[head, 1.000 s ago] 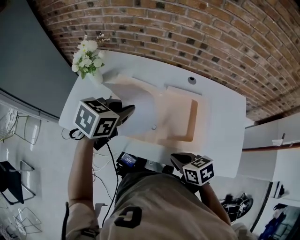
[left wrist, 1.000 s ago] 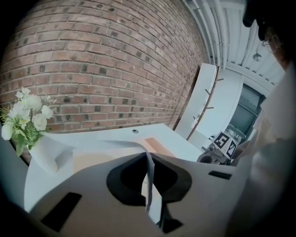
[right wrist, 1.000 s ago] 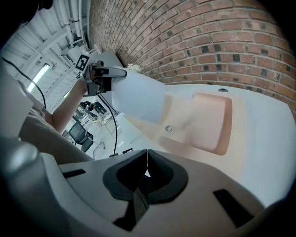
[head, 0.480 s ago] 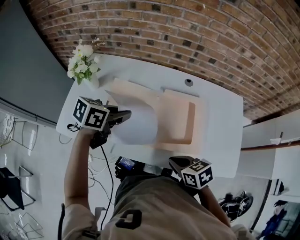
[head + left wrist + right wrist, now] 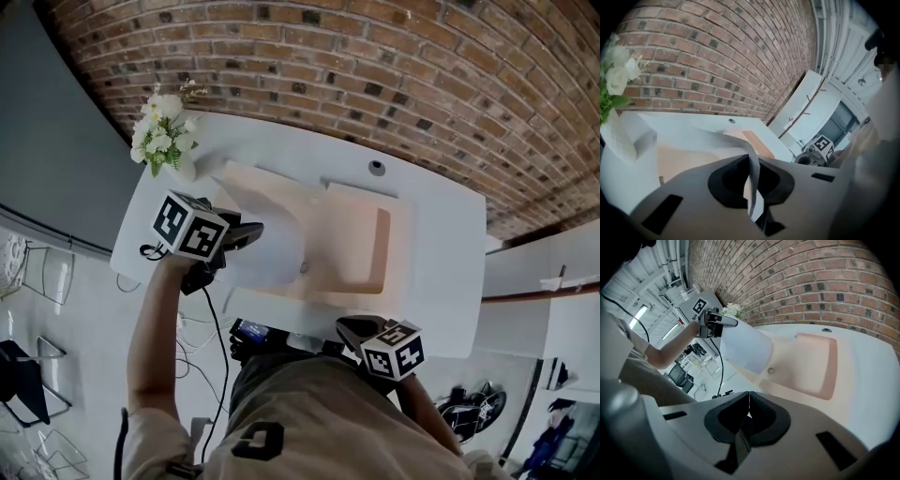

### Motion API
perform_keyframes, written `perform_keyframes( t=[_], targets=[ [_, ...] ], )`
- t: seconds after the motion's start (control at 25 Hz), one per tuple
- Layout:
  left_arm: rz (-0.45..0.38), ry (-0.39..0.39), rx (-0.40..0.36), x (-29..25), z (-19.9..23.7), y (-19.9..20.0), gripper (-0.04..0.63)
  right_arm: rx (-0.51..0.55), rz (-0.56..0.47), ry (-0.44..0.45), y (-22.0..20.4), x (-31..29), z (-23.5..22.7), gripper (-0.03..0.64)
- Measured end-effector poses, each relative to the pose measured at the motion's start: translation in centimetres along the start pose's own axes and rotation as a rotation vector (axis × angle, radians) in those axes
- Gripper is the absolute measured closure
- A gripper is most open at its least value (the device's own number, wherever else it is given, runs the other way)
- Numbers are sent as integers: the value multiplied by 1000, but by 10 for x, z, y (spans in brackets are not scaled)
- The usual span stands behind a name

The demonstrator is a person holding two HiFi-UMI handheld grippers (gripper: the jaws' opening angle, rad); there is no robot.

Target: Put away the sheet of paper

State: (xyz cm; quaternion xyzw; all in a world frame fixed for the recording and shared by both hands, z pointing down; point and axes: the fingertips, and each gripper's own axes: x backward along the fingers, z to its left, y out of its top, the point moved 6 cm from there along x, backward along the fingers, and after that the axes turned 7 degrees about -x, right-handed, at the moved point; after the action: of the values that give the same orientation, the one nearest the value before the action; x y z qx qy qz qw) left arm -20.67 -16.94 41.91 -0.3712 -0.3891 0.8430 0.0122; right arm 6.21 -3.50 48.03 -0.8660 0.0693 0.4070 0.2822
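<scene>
One white table (image 5: 441,253) stands hard against a brick wall (image 5: 375,66), with a round hole (image 5: 376,168) near its back edge. Flowers (image 5: 161,127), white, sit in a vase at its far left corner. A grey panel closes the room on the left. Below it the pale floor carries wire chairs and a black cable that trails from the person's left arm. White cabinets stand off to the right.

A peach folder (image 5: 361,244) lies open and flat in the middle of the table. The sheet (image 5: 267,248) arches over the folder's left half. The left gripper (image 5: 246,232) has its jaws closed on the sheet's left edge, and the paper runs up between them in that gripper's view. The right gripper (image 5: 352,328) hangs at the near edge of the table, close to the person's body. Its jaws are pressed together with nothing between them.

Against half a second ago, the sheet has sunk a little towards the folder. Its right edge has drawn back enough to bare a small round stud (image 5: 303,267) on the folder. The left gripper's cube has shifted slightly to the right. The right gripper sits much where it was. A second ago the left gripper was nearer the camera, with the sheet standing higher.
</scene>
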Motion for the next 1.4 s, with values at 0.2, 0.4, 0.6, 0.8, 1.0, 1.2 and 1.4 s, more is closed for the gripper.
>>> perform_keyframes(
  t=[0.2,0.4,0.6,0.8,1.0,1.2,1.4],
  targets=[
    [-18,-77,73,-6,11,0,581,-19,0,1,0,-1,-2,594],
    [25,-95,117,-21,28,-14,581,-26,0,0,2,-2,-6,594],
    [72,-79,150,-38,42,-28,581,-33,2,-3,3,-2,-8,594],
    [112,-67,179,-51,53,-39,581,-45,2,-8,3,-2,-11,594],
    [143,-12,197,-60,68,-49,580,-49,13,-12,1,-3,-13,594],
    [165,31,241,-66,79,-62,580,-56,15,-17,0,-2,-15,594],
    [203,75,262,-75,86,-73,580,-63,33,-26,-4,-3,-17,594]
  ],
)
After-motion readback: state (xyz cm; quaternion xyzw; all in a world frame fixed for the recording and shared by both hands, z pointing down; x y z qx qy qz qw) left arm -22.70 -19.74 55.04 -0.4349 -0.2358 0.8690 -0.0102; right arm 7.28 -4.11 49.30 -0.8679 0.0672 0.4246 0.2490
